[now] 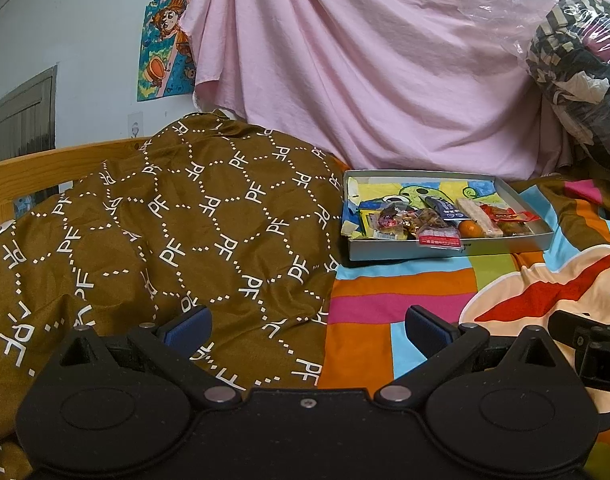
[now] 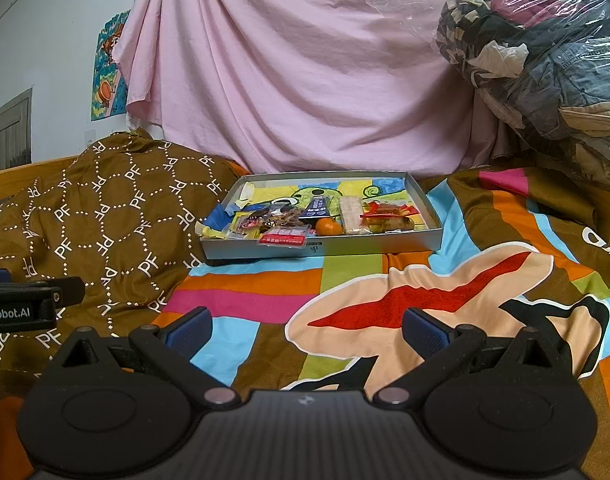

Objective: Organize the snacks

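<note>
A shallow grey box (image 1: 445, 251) (image 2: 321, 249) lies on the colourful bedspread ahead of both grippers. Along its front side lie several wrapped snacks, a small orange (image 1: 471, 229) (image 2: 329, 227), a pale wafer bar (image 1: 475, 216) (image 2: 351, 208), red packets (image 1: 505, 215) (image 2: 389, 210) and a dark blue packet (image 1: 441, 205) (image 2: 319, 206). My left gripper (image 1: 307, 326) is open and empty, well short of the box, over the brown quilt's edge. My right gripper (image 2: 307, 326) is open and empty over the bedspread, in front of the box.
A brown quilt (image 1: 165, 220) (image 2: 93, 216) with white "PF" print is heaped left of the box. A pink sheet (image 1: 365, 68) hangs behind. A clear bag of clothes (image 2: 545, 60) sits at the right. A wooden bed rail (image 1: 33, 168) runs at the left.
</note>
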`<state>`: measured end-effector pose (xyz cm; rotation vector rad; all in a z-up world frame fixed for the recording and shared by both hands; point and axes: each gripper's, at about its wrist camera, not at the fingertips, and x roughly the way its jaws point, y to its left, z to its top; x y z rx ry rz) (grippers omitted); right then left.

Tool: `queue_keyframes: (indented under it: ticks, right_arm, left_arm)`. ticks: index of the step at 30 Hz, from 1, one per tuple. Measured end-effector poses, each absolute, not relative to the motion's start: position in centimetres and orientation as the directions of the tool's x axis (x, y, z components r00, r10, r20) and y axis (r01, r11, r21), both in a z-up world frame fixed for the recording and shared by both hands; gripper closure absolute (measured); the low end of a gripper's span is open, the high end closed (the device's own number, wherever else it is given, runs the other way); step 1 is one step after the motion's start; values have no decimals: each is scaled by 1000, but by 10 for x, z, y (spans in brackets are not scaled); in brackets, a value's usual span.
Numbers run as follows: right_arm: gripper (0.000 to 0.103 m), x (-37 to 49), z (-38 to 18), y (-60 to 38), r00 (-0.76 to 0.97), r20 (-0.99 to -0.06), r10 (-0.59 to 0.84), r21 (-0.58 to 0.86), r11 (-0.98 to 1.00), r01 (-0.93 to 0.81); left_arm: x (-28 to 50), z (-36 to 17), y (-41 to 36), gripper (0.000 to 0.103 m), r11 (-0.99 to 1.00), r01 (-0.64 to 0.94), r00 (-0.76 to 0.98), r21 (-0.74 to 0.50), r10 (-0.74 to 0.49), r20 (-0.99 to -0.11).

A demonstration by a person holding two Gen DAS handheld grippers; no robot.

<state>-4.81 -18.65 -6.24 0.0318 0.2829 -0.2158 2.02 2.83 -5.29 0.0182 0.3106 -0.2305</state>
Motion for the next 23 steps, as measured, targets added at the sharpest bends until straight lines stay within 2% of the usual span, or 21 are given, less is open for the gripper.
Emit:
queue_keyframes:
  ticks: [23]
  right_arm:
    - [0,-47,-66,-188,935,-291,-203,-8,978,209]
  left_arm:
    - [21,-52,29,1,986,164,928,-35,-166,-332]
